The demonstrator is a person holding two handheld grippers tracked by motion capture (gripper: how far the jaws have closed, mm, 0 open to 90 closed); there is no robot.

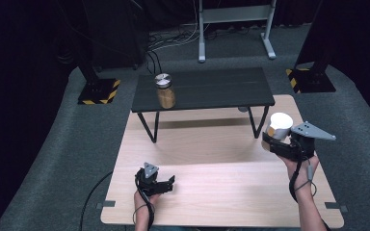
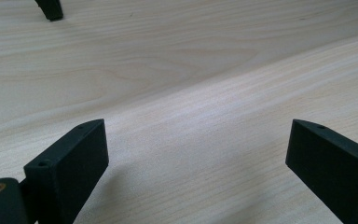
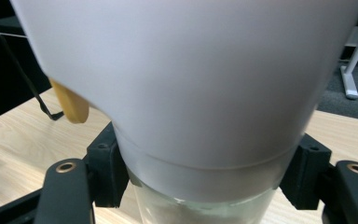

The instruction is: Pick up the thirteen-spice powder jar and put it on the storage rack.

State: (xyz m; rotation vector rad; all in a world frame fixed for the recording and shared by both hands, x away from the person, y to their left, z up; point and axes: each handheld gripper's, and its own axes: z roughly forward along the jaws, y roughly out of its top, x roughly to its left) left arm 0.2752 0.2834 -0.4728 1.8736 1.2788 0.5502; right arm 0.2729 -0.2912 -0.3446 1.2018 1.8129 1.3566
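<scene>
Right gripper [image 1: 280, 142], lifted over the right edge of the light wood table [image 1: 212, 202], has its jaws clamped on a white-lidded jar [image 1: 279, 126], pads on the clear body just under the lid; left gripper [image 1: 160, 184] rests near the front edge, jaws wide apart and empty. Risk as I judge it: glass may slide in the pads if the wrist tilts. A second jar [image 1: 165, 90] stands on the black bench [image 1: 207, 89]; no readable labels.
</scene>
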